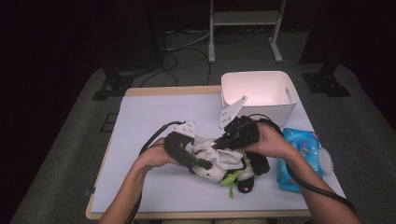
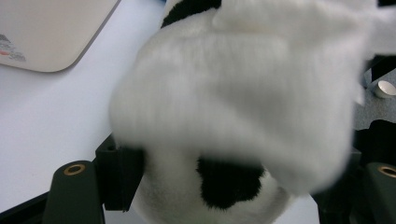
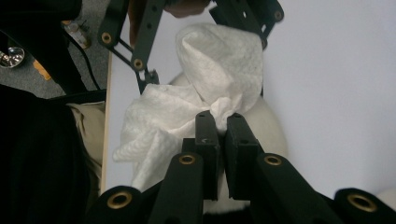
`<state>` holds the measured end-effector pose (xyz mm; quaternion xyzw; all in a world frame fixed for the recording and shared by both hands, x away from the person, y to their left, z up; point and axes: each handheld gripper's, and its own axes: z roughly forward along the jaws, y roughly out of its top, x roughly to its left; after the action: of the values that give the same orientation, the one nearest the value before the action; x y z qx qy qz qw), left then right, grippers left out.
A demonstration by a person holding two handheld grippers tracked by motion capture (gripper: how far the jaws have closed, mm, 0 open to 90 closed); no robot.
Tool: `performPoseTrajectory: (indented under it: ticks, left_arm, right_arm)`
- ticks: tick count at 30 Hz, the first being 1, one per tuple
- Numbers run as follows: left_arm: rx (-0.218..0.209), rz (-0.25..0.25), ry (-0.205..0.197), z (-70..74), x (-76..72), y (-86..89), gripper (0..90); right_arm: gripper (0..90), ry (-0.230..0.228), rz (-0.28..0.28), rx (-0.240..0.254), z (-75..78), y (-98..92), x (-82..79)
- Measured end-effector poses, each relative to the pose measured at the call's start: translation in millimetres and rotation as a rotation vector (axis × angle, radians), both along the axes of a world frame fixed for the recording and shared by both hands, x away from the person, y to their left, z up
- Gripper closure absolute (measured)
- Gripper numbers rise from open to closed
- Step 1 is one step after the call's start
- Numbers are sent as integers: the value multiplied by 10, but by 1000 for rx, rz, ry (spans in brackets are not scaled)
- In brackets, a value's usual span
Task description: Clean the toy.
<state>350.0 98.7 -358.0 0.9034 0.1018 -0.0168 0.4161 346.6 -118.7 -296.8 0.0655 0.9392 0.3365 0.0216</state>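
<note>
A black-and-white panda plush [image 1: 215, 171] lies on the white table [image 1: 154, 116] near its front edge, a green sprig [image 1: 231, 179] sticking out of it. My left gripper [image 1: 201, 163] comes in from the left, and its jaws clamp the plush's round white body [image 2: 187, 196]. My right gripper [image 1: 222, 143] is shut on a crumpled white wipe [image 3: 219, 65], which it holds down on top of the plush [image 3: 275, 130]. In the left gripper view the wipe [image 2: 243, 93] is blurred. The left gripper's black linkages [image 3: 140, 42] lie just beyond the wipe.
A white plastic bin [image 1: 280, 77] stands at the back right of the table, its side near the plush [image 2: 46, 32]. A blue pack of wipes [image 1: 299, 154] lies to the right of the plush. Both forearms come in from the front edge.
</note>
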Motion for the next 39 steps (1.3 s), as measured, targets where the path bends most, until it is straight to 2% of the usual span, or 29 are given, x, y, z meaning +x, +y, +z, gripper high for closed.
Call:
performPoseTrajectory:
  ticks: [8, 10, 13, 15, 20, 23, 25, 32, 36, 39]
  left_arm:
    - [9, 1, 5, -12, 3, 22, 249]
    - [6, 1, 5, -10, 3, 14, 248]
    - [13, -3, 0, 6, 6, 2, 249]
    - [11, 1, 2, 25, 5, -19, 248]
    - [14, -4, -12, 65, 2, -58, 248]
    - [17, -5, -8, 56, 3, -50, 248]
    - [18, -3, -7, 38, 7, -28, 248]
    - [12, -1, -2, 7, 15, -2, 248]
    - [12, -6, -2, 0, 14, 7, 248]
    - [7, -10, -3, -13, 16, 22, 247]
  right_arm:
    - [844, 15, -40, -32, -57, -236, -6]
    - [844, 26, -54, -27, -80, -282, -7]
    - [844, 35, -47, -10, -80, -293, -14]
    - [844, 35, -27, 15, -53, -243, -14]
    - [844, 27, 14, 38, 5, -37, -12]
    - [844, 21, 34, 21, 13, 57, -28]
    - [842, 24, 38, 12, 1, 48, -26]
    - [842, 30, -31, -21, -43, -226, 21]
    - [842, 24, -90, -72, -92, -382, 54]
    - [842, 28, -112, -67, -103, -496, 66]
